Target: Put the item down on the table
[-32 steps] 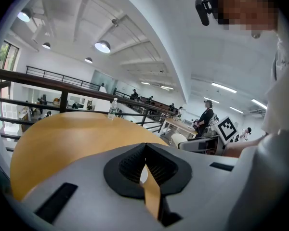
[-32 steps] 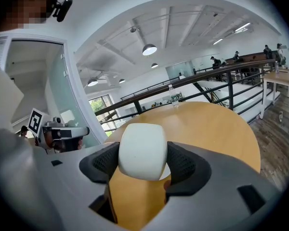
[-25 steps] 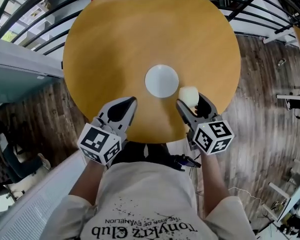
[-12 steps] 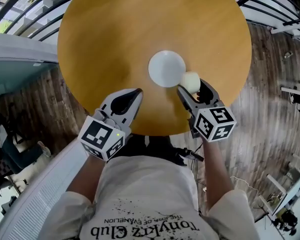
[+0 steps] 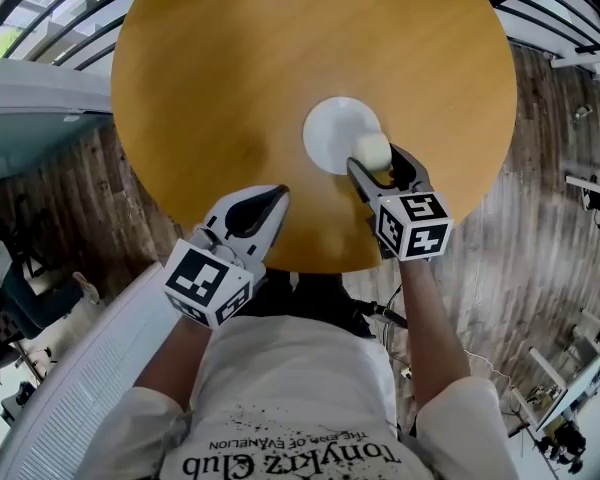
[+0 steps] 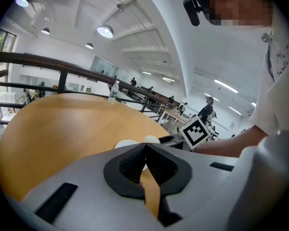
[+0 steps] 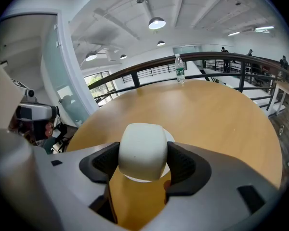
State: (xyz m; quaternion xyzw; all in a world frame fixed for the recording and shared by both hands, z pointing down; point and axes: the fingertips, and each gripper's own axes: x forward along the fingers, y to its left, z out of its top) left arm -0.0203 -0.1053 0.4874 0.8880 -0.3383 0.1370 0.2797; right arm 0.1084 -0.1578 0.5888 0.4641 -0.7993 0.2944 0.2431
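Note:
A cream-white cup (image 7: 142, 150) sits between the jaws of my right gripper (image 5: 372, 162), which is shut on it. In the head view the cup (image 5: 371, 149) hangs over the near right rim of a white saucer (image 5: 332, 134) on the round wooden table (image 5: 230, 68). My left gripper (image 5: 276, 200) hovers over the table's near edge, left of the saucer, shut with nothing in it. From the left gripper view, the saucer (image 6: 125, 143) and cup (image 6: 151, 139) show beyond the closed jaws.
A water bottle (image 7: 179, 68) stands at the table's far edge. A dark railing (image 7: 216, 57) rings the table. Wooden floor (image 5: 540, 208) lies to the right, and a white ledge (image 5: 90, 368) is at the lower left. People stand far off in the hall.
My right gripper has carried the cup forward and left, from beside the saucer to over its near right rim. The left gripper has edged slightly right.

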